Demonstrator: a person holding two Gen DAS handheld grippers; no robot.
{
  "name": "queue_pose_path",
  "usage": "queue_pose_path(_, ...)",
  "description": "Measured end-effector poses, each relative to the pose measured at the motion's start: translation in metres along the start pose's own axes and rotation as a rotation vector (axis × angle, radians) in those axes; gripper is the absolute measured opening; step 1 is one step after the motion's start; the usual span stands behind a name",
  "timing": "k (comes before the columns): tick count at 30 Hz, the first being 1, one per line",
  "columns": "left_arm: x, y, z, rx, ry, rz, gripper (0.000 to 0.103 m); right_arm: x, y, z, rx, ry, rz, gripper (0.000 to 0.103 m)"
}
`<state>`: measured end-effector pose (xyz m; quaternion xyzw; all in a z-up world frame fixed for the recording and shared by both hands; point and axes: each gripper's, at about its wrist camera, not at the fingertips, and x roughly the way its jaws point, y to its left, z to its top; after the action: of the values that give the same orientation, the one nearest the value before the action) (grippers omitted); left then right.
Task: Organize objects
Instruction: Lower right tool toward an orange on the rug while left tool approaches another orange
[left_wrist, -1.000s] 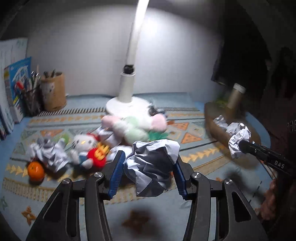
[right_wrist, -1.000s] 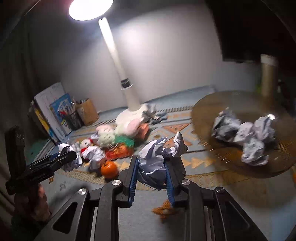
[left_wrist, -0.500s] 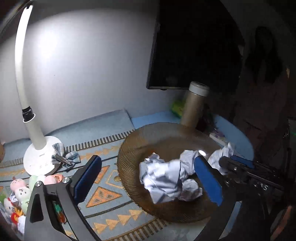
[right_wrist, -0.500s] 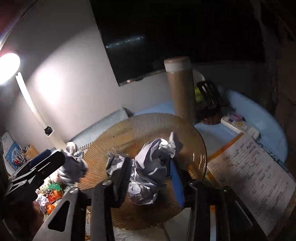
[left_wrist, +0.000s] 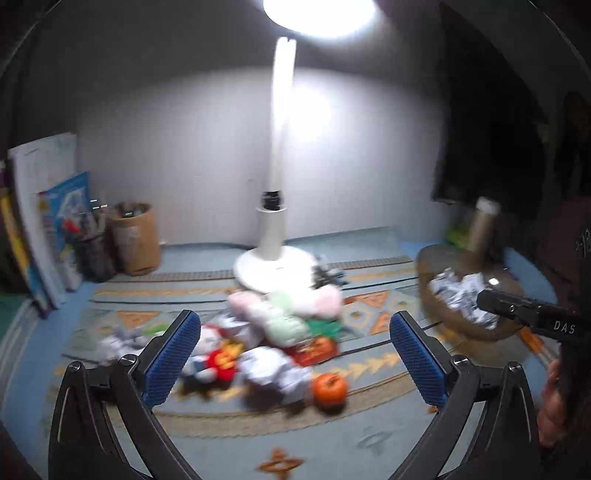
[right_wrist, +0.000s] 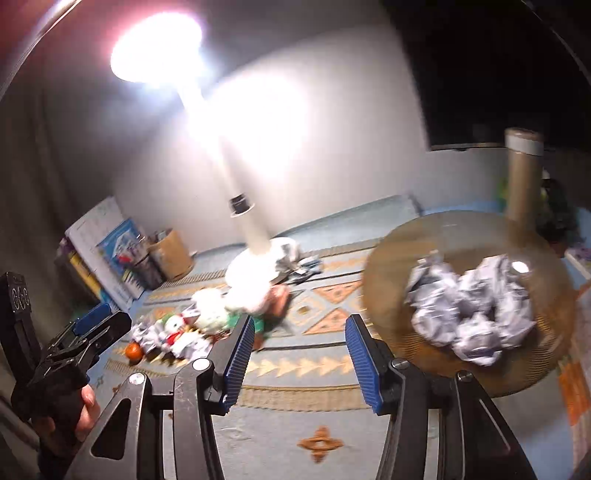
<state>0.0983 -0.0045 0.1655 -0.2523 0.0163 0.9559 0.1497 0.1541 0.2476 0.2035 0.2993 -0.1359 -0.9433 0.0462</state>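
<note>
Left wrist view: we hold left gripper (left_wrist: 295, 358) and right gripper (right_wrist: 300, 354) spread, empty; "DAS" at 3 o'clock.

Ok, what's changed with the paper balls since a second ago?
Both hand-held grippers, left and right, let go of their paper balls, now in the brown plate with the crumpled paper, and swung back open. The toy pile and orange stayed put.

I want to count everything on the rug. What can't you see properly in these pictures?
- Toy pile: motion blur in both views; single toys uncountable.
- Paper balls in the plate: clumped and blurred, number unclear.
- Cup contents, left view: too small.
- Lamp head: glare hides it.
</note>
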Motion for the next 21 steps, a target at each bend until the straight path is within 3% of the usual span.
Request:
queue_pose_path(5,-0.004,0.088,-0.05,-0.096,0.084,0.188,0.102,0.067,0.065,-0.035,-0.081,0.079,0.037,0.05)
queue_pose_path(8,0.005,0.124,-0.073,-0.183,0.107,0.185,0.102,0.095,0.088,-0.051,-0.121,0.094,0.053,0.05)
queue_pose_path(11,0.013,0.138,-0.081,-0.231,0.12,0.175,0.102,0.113,0.095,-0.057,-0.123,0.116,0.06,0.05)
queue_pose_path(13,0.01,0.138,-0.08,-0.24,0.083,0.168,0.102,0.116,0.095,-0.057,-0.138,0.112,0.029,0.05)
queue_pose_path(15,0.014,0.138,-0.082,-0.244,0.114,0.194,0.102,0.117,0.091,-0.059,-0.136,0.108,0.002,0.057)
queue_pose_path(19,0.029,0.137,-0.083,-0.237,0.216,0.347,0.102,0.119,0.081,-0.056,-0.083,0.123,0.0,0.059)
queue_pose_path(21,0.033,0.136,-0.084,-0.227,0.24,0.381,0.102,0.122,0.079,-0.056,-0.073,0.139,-0.011,0.059)
